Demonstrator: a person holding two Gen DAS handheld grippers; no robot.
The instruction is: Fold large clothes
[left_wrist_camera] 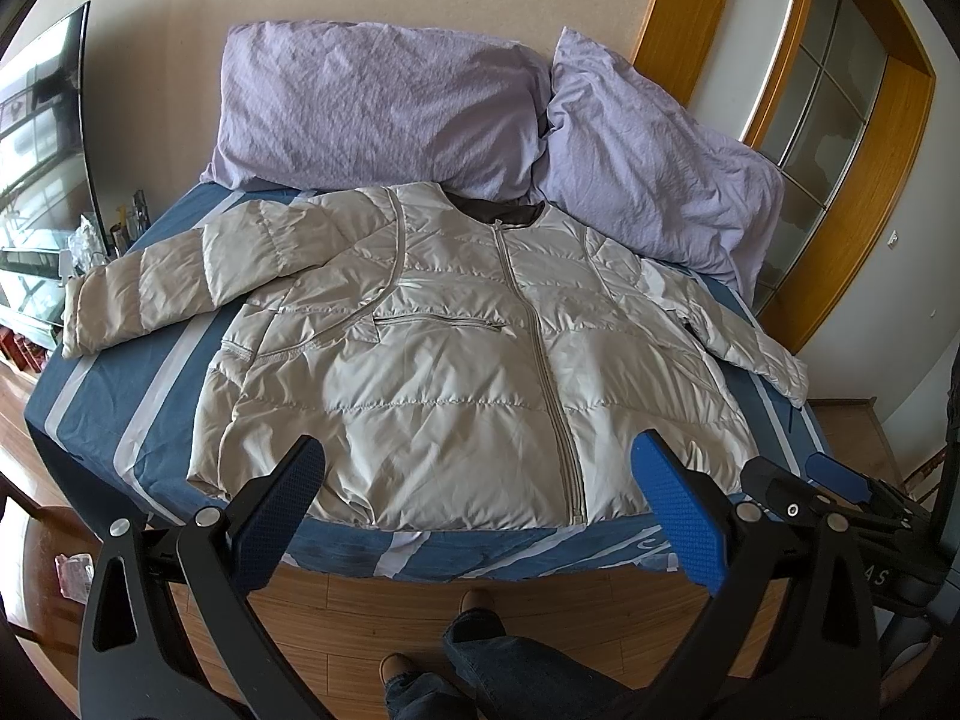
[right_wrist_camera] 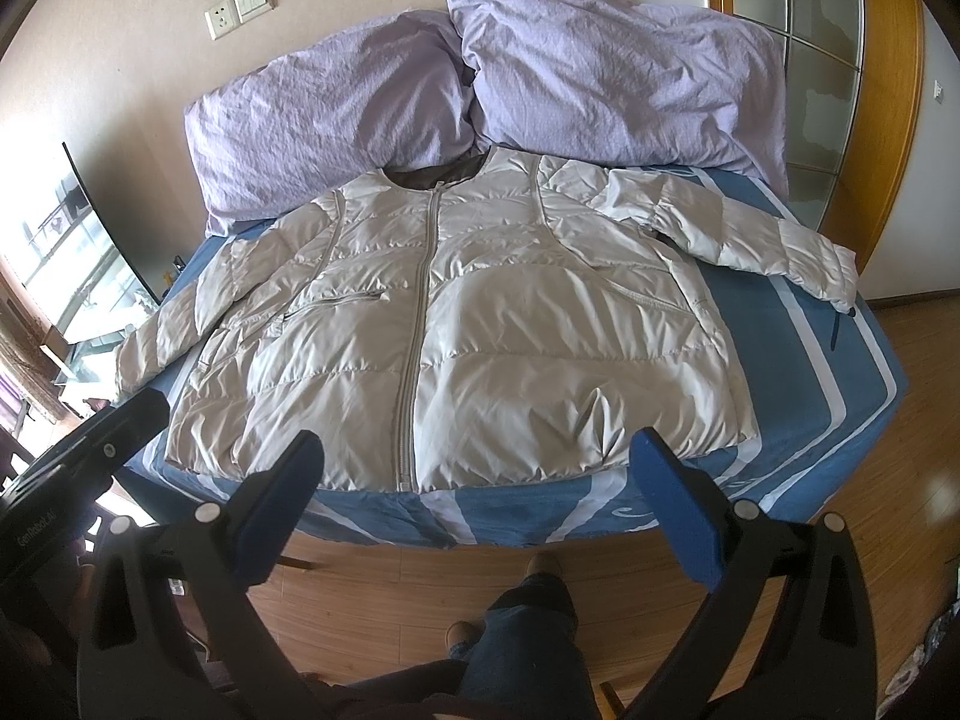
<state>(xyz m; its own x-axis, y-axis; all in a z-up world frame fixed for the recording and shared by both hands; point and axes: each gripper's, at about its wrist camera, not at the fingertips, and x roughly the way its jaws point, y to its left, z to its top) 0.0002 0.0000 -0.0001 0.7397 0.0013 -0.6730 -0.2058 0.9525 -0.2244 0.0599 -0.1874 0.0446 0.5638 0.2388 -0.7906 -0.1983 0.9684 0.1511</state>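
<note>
A pale beige quilted puffer jacket (left_wrist_camera: 456,372) lies flat, zipped, front up, on a bed with a blue and white striped sheet (left_wrist_camera: 120,408); it also shows in the right wrist view (right_wrist_camera: 480,336). Both sleeves are spread outward, the left sleeve (left_wrist_camera: 168,288) reaching the bed's left edge, the right sleeve (right_wrist_camera: 750,234) lying toward the right edge. My left gripper (left_wrist_camera: 480,456) is open and empty, hovering above the jacket's hem. My right gripper (right_wrist_camera: 477,450) is open and empty, also near the hem. The right gripper also shows in the left wrist view (left_wrist_camera: 840,480).
Two lilac pillows (left_wrist_camera: 384,108) (left_wrist_camera: 648,168) lie against the wall at the bed's head. A wooden-framed glass door (left_wrist_camera: 840,90) stands to the right. A television (left_wrist_camera: 42,138) and cluttered stand sit on the left. The person's legs (left_wrist_camera: 480,648) stand on wooden floor before the bed.
</note>
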